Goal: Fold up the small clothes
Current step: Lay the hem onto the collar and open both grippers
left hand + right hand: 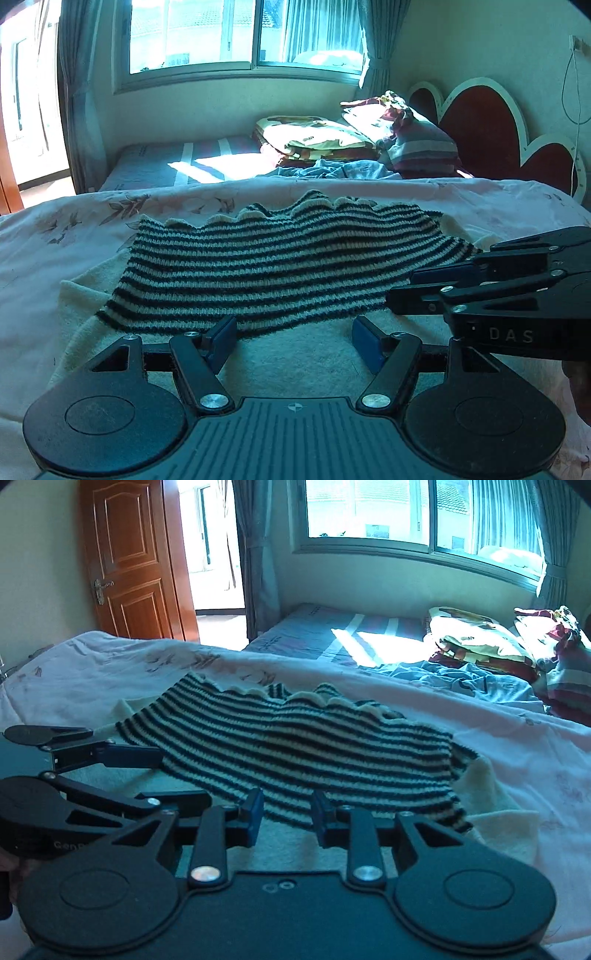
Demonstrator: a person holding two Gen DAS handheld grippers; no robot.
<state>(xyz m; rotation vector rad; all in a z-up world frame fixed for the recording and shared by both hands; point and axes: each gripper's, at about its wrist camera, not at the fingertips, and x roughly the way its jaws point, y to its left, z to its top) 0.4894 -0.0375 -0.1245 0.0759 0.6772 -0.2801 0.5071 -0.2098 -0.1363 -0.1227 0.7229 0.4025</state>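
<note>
Striped knit [258,266] soft, light, floppy – pinch near hem corners; L gripper [293,341] wide open, R gripper [286,818] part-open, both empty.

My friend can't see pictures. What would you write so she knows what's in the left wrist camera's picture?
A black-and-cream striped knitted garment lies flat on a cream towel on a bed. The left gripper, open and holding nothing, sits just before its near edge, and the right gripper reaches in from the right. Behind are folded bedding and a sunlit window.
</note>
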